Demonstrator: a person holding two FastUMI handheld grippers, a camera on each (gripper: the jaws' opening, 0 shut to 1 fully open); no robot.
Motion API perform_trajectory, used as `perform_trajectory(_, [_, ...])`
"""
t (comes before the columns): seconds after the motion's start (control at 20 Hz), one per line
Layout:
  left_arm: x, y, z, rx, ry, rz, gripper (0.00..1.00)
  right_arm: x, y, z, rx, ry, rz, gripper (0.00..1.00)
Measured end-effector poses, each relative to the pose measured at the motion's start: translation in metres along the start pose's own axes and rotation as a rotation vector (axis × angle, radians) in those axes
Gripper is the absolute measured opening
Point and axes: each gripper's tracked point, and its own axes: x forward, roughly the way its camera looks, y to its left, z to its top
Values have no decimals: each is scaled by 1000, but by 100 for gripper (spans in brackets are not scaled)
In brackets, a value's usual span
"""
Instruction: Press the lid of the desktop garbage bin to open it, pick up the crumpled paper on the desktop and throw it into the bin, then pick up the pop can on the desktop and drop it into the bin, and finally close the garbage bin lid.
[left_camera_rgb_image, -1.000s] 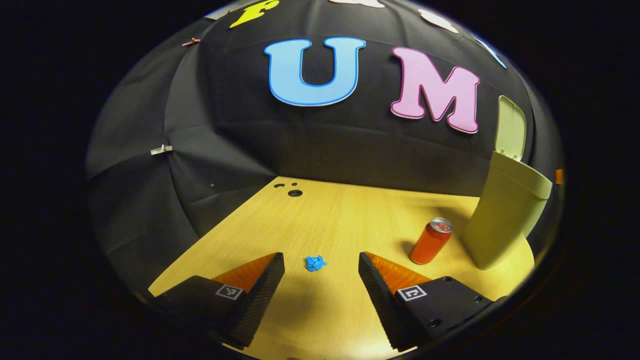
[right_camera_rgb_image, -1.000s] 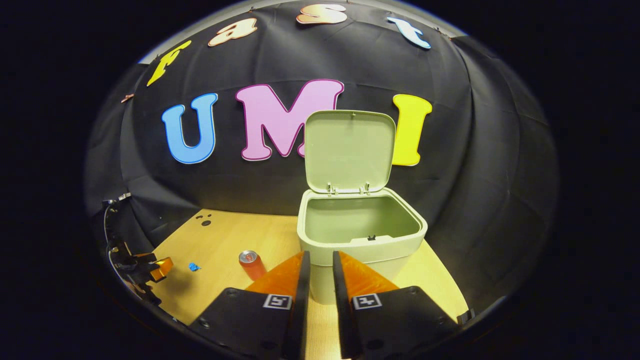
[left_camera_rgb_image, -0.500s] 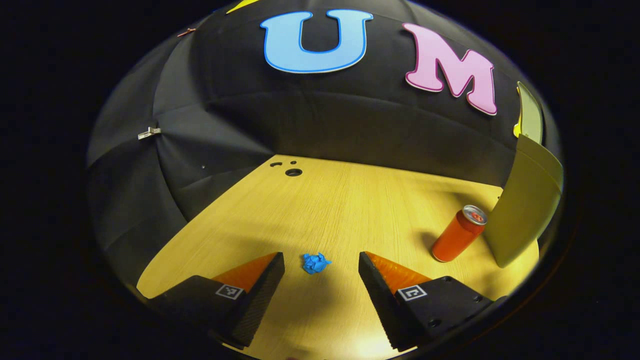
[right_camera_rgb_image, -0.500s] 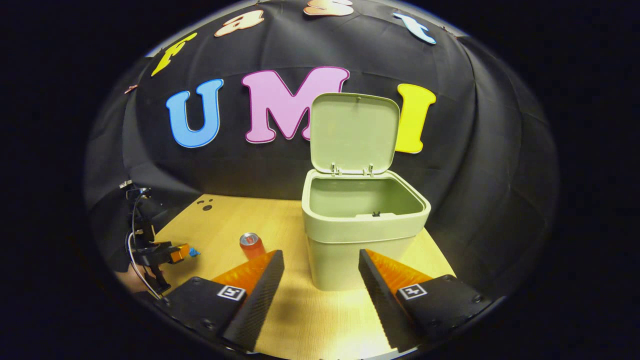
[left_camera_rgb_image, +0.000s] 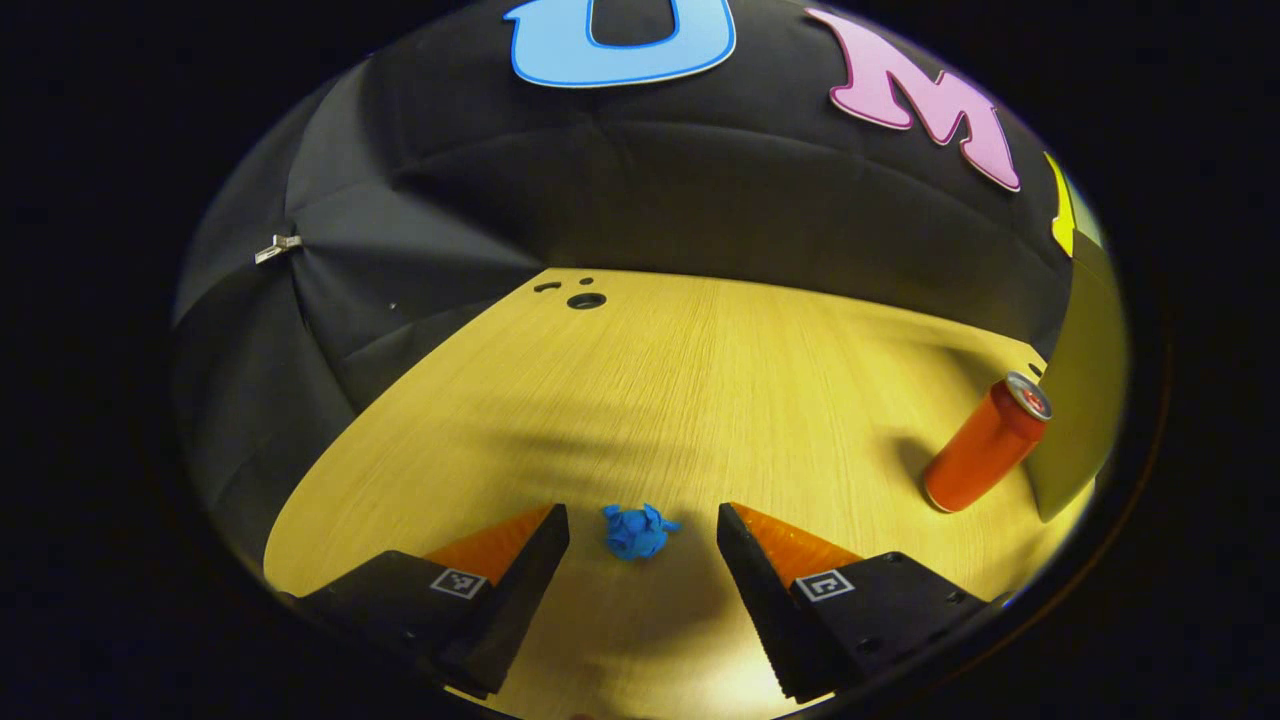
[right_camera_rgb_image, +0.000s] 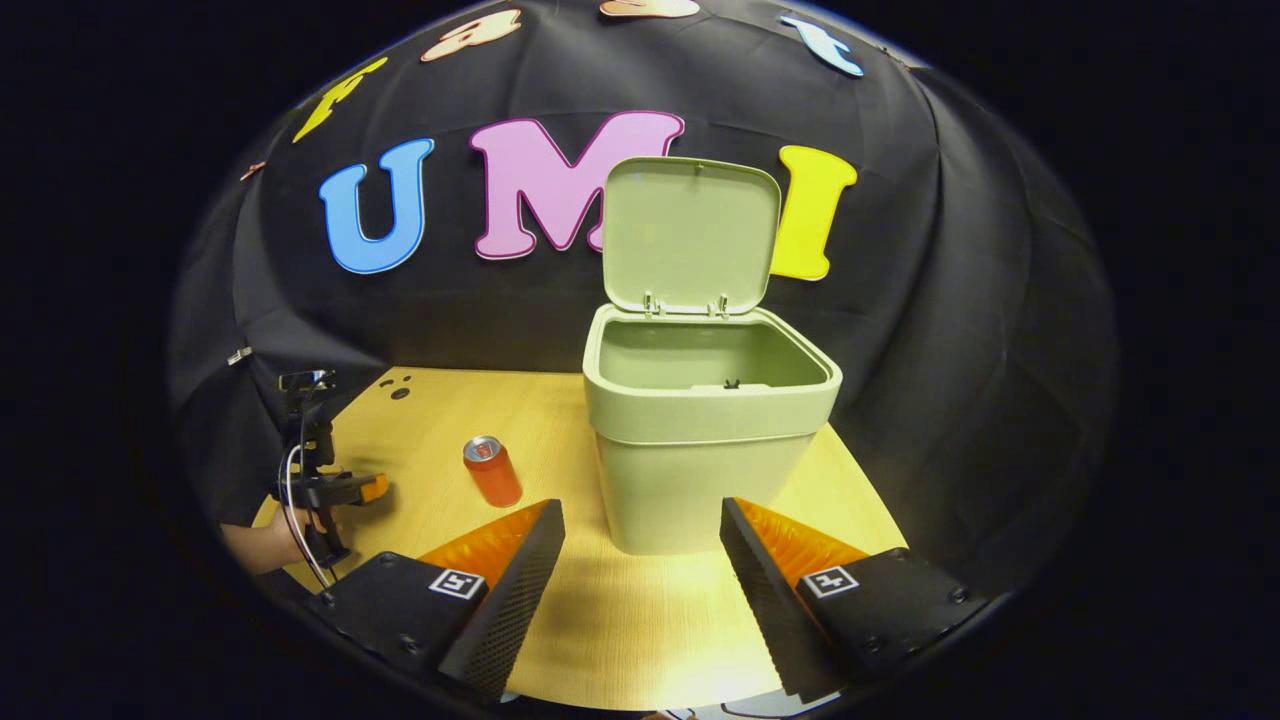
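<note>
- Count: 1 bin (right_camera_rgb_image: 700, 470), 1 can (left_camera_rgb_image: 985, 443), 1 paper ball (left_camera_rgb_image: 638, 530), 2 grippers, all on 1 wood table (left_camera_rgb_image: 650, 400).
- My left gripper (left_camera_rgb_image: 642, 525): jaws wide apart, low over the table. The blue paper ball sits right betw. the 2 fingertips, touching neither, flat on the table.
- My right gripper (right_camera_rgb_image: 640, 520): jaws wide apart too, holding nothing, pointed at the bin front, bin still a bit ahead of the tips.
- Bin: pale green, lid (right_camera_rgb_image: 690, 235) standing up at the back on its hinges, mouth open. Can't see the bin floor from this angle.
- Can: orange-red, upright, just beside the bin on its left in right gripper view (right_camera_rgb_image: 491, 470); in left gripper view it's off to the right, well apart from the paper.
- In right gripper view I see the left gripper (right_camera_rgb_image: 345, 490) far left w/ a hand (right_camera_rgb_image: 265, 540) behind it, cable hanging.
- Other stuff: cable hole (left_camera_rgb_image: 586, 300) in the table near the back wall, 1 metal clip (left_camera_rgb_image: 278, 246) on the cloth.
- Nothing stands betw. paper and bin except the can, which sits near that line.
</note>
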Motion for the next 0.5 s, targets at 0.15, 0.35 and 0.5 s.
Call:
perform_trajectory(0.15, [8, 0, -7, -6, 20, 0, 96, -1, 0, -3, 3, 10, -11, 99])
perform_trajectory(0.35, [14, -3, -14, -12, 37, -15, 96, -3, -1, -3, 10, 15, -25, 99])
perform_trajectory(0.5, [19, -1, -14, 18, 30, -9, 94, -4, -1, -5, 14, 23, -34, 99])
